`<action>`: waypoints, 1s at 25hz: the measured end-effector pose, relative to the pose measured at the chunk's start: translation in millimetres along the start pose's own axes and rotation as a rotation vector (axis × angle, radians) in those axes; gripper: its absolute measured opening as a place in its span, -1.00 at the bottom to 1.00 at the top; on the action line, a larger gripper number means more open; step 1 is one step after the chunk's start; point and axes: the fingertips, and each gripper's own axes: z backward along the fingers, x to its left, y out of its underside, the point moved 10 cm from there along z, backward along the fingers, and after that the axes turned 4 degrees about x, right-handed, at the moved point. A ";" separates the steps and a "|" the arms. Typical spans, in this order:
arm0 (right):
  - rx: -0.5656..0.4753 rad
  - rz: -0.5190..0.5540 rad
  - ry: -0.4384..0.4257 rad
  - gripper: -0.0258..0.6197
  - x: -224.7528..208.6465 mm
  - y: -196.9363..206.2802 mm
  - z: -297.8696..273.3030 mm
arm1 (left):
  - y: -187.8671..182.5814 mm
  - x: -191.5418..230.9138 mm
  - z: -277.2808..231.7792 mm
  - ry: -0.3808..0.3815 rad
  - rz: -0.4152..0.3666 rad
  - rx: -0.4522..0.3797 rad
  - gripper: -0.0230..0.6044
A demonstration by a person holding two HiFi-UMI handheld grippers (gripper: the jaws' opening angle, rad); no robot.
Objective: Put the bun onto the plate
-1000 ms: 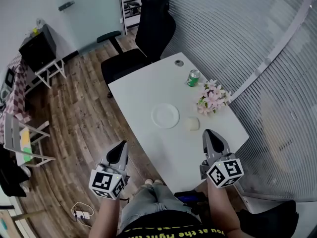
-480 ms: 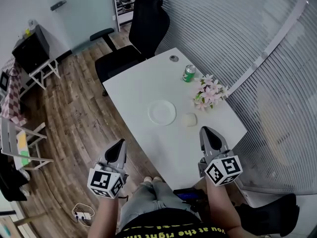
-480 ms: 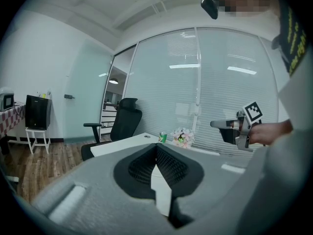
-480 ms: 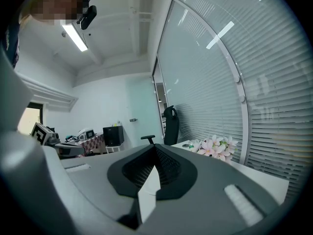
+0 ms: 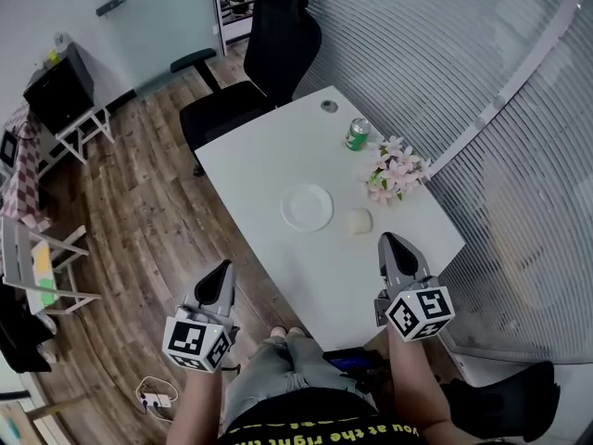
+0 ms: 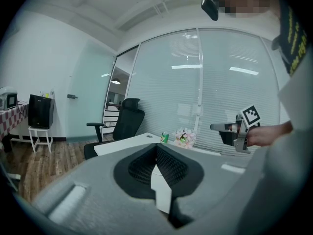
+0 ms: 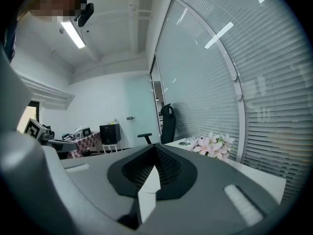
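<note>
A pale round bun (image 5: pixel 359 221) lies on the white table (image 5: pixel 269 160), just right of an empty white plate (image 5: pixel 307 207). My right gripper (image 5: pixel 389 241) hovers over the table's near right corner, a short way on my side of the bun, shut with nothing in it. My left gripper (image 5: pixel 224 269) is held off the table's left edge, above the wooden floor, jaws together and empty. In the left gripper view the right gripper (image 6: pixel 230 127) shows at the right. In both gripper views their own jaws hide the bun and plate.
A green can (image 5: pixel 357 134) and a bunch of pink flowers (image 5: pixel 394 176) stand at the table's far right, beyond the bun. A black office chair (image 5: pixel 269 63) is at the far end. A curved blind-covered glass wall (image 5: pixel 500 156) runs along the right.
</note>
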 end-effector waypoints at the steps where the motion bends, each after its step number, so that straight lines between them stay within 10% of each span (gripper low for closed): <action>1: 0.006 0.002 0.004 -0.90 -1.4 2.0 -1.7 | 0.3 -0.8 1.1 -0.001 0.003 0.000 -0.92; 25: 0.120 -0.016 0.050 -0.76 -37.6 34.4 -45.7 | 5.6 0.5 -16.1 -0.017 0.022 0.010 -0.92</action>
